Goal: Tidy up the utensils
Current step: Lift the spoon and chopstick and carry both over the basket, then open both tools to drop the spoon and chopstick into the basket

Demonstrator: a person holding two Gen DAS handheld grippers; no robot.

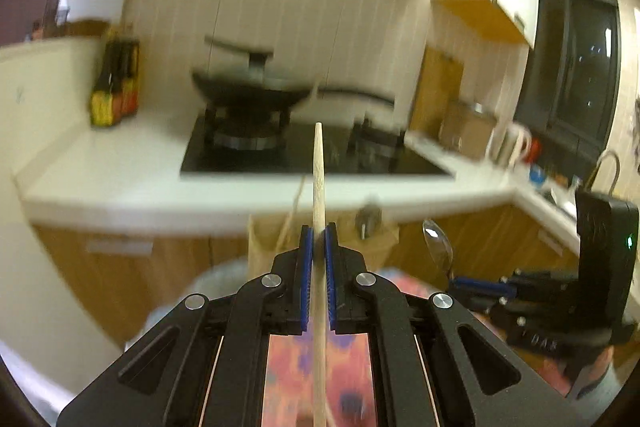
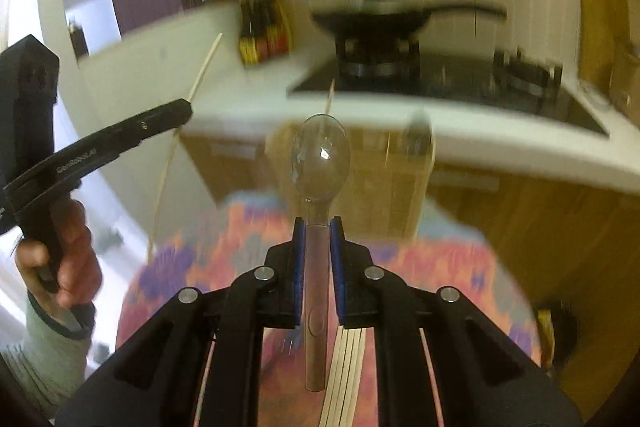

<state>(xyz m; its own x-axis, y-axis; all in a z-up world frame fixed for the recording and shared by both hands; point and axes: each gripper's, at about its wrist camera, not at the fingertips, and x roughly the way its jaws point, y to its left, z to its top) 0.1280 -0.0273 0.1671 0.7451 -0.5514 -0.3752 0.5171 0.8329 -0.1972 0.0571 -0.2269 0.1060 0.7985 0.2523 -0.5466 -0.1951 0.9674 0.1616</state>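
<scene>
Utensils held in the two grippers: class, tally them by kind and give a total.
Pale wooden chopstick, clamped in the left gripper: 1
Clear plastic spoon, clamped in the right gripper: 1
Total: 2

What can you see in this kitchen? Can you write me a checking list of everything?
Surface: table with a pink and purple flowery cloth below the grippers; white countertop beyond.
Job's things: wooden chopstick in the left gripper; clear plastic spoon in the right gripper; more pale chopsticks on the cloth; a blurred wooden holder with utensils behind.
Clutter: sauce bottles, kettle.
Grippers: left shut on the chopstick, right shut on the spoon handle.
Cables: nothing seen.
Surroundings: black wok on a gas hob, wooden cabinets, dark window.
</scene>
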